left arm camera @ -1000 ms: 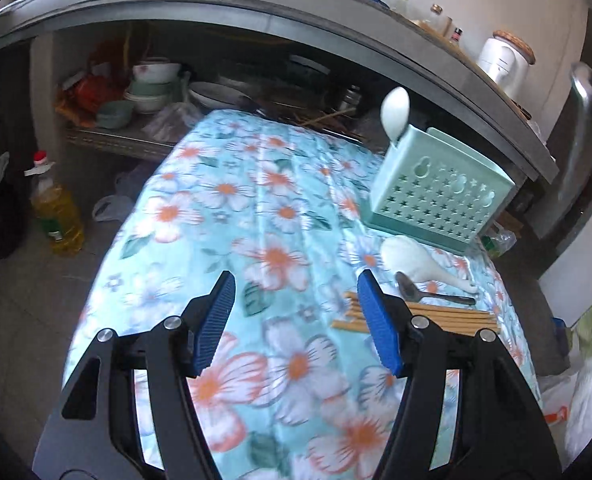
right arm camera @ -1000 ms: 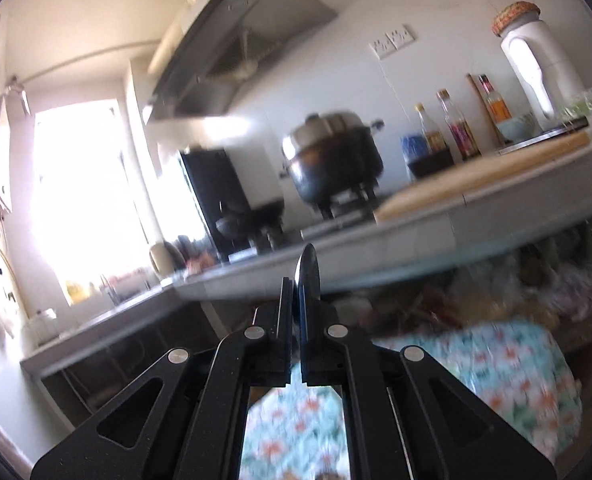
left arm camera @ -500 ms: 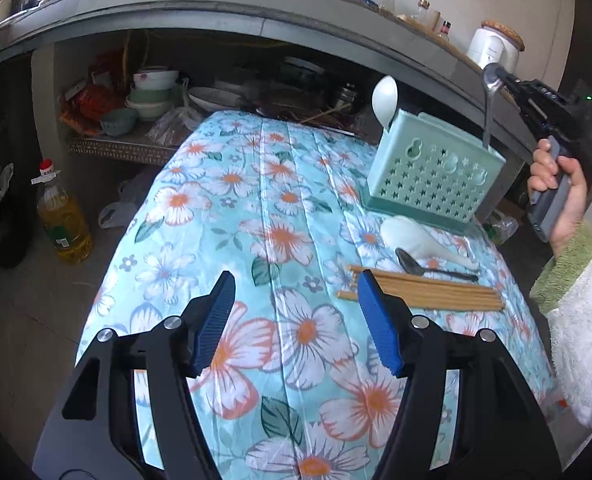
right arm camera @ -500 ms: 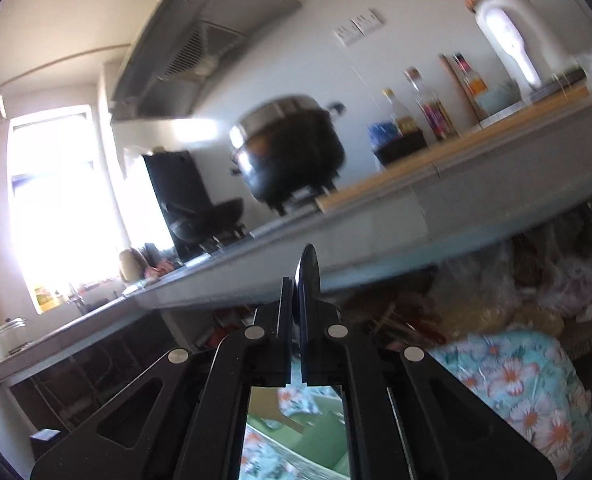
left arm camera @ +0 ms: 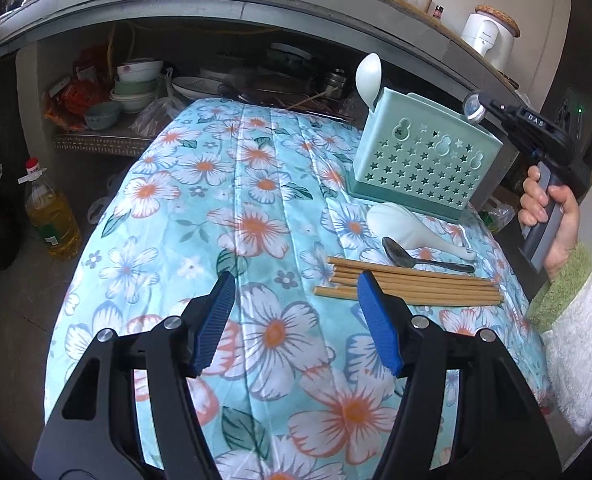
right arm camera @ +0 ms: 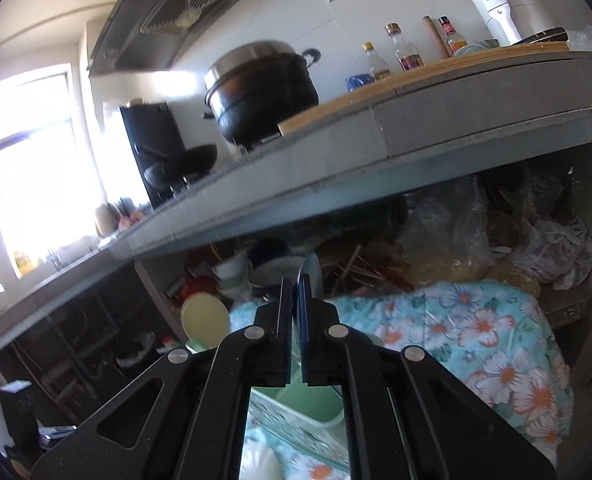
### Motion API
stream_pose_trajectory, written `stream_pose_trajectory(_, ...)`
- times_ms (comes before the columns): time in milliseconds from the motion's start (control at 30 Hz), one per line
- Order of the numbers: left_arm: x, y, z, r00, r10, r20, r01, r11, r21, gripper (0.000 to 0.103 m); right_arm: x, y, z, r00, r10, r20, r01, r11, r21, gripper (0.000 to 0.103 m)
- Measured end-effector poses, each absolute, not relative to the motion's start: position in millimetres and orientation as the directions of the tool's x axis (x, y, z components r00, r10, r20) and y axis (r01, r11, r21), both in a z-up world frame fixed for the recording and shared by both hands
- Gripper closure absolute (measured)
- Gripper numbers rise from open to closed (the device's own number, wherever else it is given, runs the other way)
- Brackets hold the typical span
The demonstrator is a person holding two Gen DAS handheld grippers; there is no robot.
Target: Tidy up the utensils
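Note:
A mint-green utensil holder [left arm camera: 421, 160] stands on the floral tablecloth [left arm camera: 232, 216] with a pale spoon [left arm camera: 368, 79] upright in its left end. My right gripper [left arm camera: 481, 110] is shut on a metal spoon [left arm camera: 473, 106] and holds it over the holder's right end; in the right wrist view [right arm camera: 296, 292] the spoon's edge [right arm camera: 309, 272] shows between the shut jaws, with the holder [right arm camera: 296, 412] below. My left gripper [left arm camera: 292, 312] is open and empty above the cloth. A white rice paddle [left arm camera: 407, 226], a dark spoon [left arm camera: 419, 258] and several wooden chopsticks [left arm camera: 411, 284] lie in front of the holder.
A grey counter [left arm camera: 216, 4] runs behind the table, with bowls [left arm camera: 136, 84] and plates on the shelf under it. An oil bottle [left arm camera: 52, 216] stands on the floor at the left. A black pot [right arm camera: 262, 88] and bottles stand on the counter.
My right gripper has lowered the metal spoon toward the holder's right end and tilted down. My left gripper has drawn back slightly and stays open.

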State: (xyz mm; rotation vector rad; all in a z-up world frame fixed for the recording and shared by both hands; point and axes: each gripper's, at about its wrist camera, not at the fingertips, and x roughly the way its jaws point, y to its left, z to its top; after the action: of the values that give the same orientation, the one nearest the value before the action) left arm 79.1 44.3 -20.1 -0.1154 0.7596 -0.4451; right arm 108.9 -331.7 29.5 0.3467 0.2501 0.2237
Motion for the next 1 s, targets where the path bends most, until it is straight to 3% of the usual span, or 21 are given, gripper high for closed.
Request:
stream_pose_trajectory(167, 79.7, 40.7, -20.2, 0.63, -0.423, -0.652, 0.344, 0.904, -0.255, 0.043, 93.7, -335.9, 36.0, 0.954, 0.213, -0.21, -0.137, 0.935, 0.326, 0.09)
stream_pose_trajectory(233, 79.9, 39.8, -19.1, 0.629, -0.422, -0.653, 0.341, 0.905, -0.256, 0.043, 82.9, -343.1, 41.6, 0.963, 0.186, -0.192, -0.115, 0.937, 0.331, 0.071)
stream_pose_trajectory(300, 79.7, 38.7, -17.2, 0.629, -0.425, -0.65, 0.341, 0.903, -0.261, 0.043, 74.0, -349.6, 46.4, 0.969, 0.178, -0.173, -0.111, 0.934, 0.339, 0.066)
stream_pose_trajectory(600, 84.8, 25.2, -6.0, 0.626, -0.435, -0.647, 0.357, 0.898, -0.258, 0.043, 7.4, -347.9, 76.1, 0.979, 0.146, -0.145, -0.094, 0.945, 0.315, 0.063)
stream_pose_trajectory(733, 96.3, 10.9, -0.8, 0.62, -0.444, -0.647, 0.376, 0.892, -0.252, 0.043, -18.0, -315.8, 54.4, 0.941, 0.251, -0.226, -0.165, 0.926, 0.339, 0.063)
stream_pose_trajectory(833, 108.8, -9.7, 1.9, 0.594, -0.478, -0.647, 0.428, 0.869, -0.248, 0.044, -28.6, -282.4, 7.6, 0.877, 0.344, -0.335, -0.193, 0.891, 0.411, 0.063)
stream_pose_trajectory(1000, 132.6, -57.0, -1.4, 0.533, -0.501, -0.682, 0.552, 0.816, -0.168, 0.044, -34.7, -243.7, -52.8, 0.79, 0.37, -0.489, -0.145, 0.888, 0.437, 0.063)
